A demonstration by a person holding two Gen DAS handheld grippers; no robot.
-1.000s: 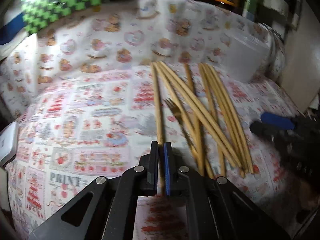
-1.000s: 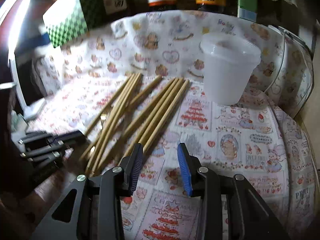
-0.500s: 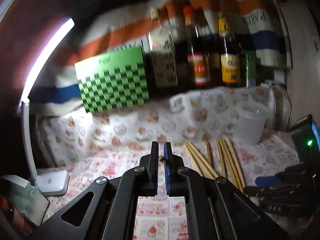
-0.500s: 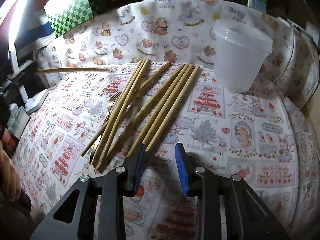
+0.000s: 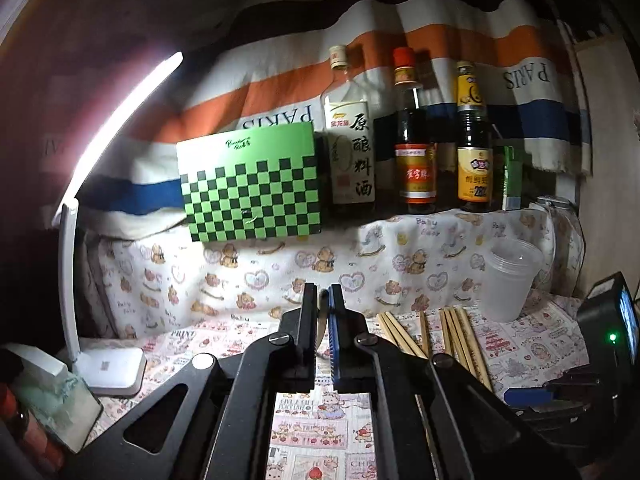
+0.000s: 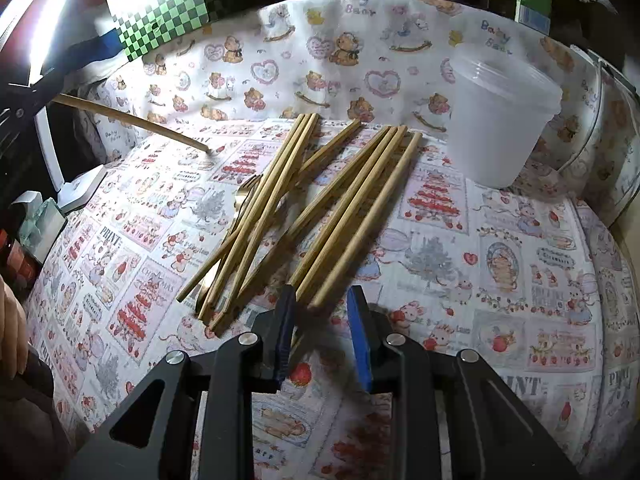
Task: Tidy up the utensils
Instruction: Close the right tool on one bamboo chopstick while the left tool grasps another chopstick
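Note:
Several bamboo chopsticks (image 6: 340, 208) lie fanned out on the printed cloth, with a gold fork (image 6: 244, 196) partly under them. They also show as chopstick tips (image 5: 456, 332) in the left wrist view. My left gripper (image 5: 323, 300) is shut on one chopstick (image 5: 322, 322), held up off the table. That lifted chopstick (image 6: 132, 120) slants in from the upper left of the right wrist view. My right gripper (image 6: 322, 304) is low over the near ends of the pile. Its jaws are closing with some stick ends between them, the pads not pressing. A translucent plastic cup (image 6: 500, 120) stands upright at the back right.
A green checkered box (image 5: 248, 184) and several sauce bottles (image 5: 412, 140) line the shelf behind. A white desk lamp base (image 5: 112, 364) sits at the left edge. A black device with a green light (image 5: 612, 320) stands at the right. A hand (image 6: 12, 332) shows at the far left.
My left gripper rose and tilted up with the chopstick, from facing the table to facing the shelf. My right gripper's jaws narrowed and came closer to the chopstick ends.

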